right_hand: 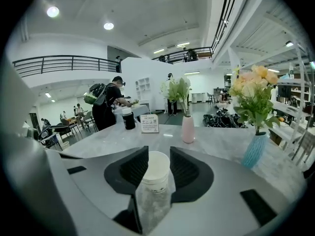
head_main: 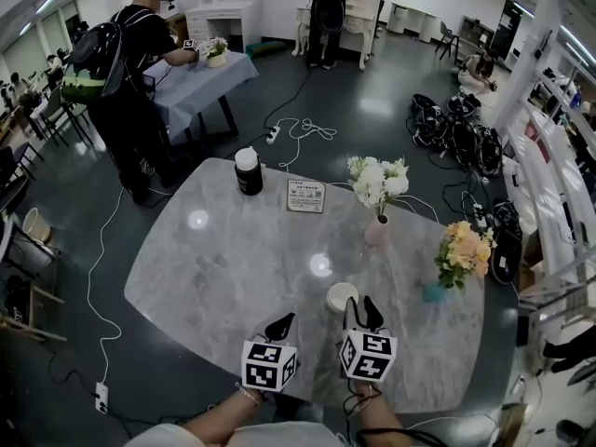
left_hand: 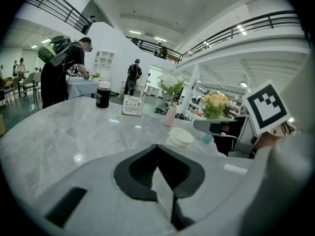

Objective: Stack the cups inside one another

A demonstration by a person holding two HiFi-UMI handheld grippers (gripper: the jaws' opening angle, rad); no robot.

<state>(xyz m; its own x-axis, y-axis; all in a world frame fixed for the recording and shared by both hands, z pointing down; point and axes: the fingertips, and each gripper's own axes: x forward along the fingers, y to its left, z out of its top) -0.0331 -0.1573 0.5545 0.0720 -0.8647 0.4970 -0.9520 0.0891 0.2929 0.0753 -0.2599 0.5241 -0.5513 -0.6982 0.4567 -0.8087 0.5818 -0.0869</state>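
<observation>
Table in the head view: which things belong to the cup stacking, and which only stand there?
Job in hand: white cup, gripped by the right gripper; left gripper, shut, empty.
Only standing about: black bottle, sign card, pink vase, blue vase.

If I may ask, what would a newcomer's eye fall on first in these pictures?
The white paper cup gripped between the right gripper's jaws, near the front edge of the grey marble table. Beyond it stand a pink vase of white flowers and a blue vase of orange flowers; the left gripper is shut, empty.
</observation>
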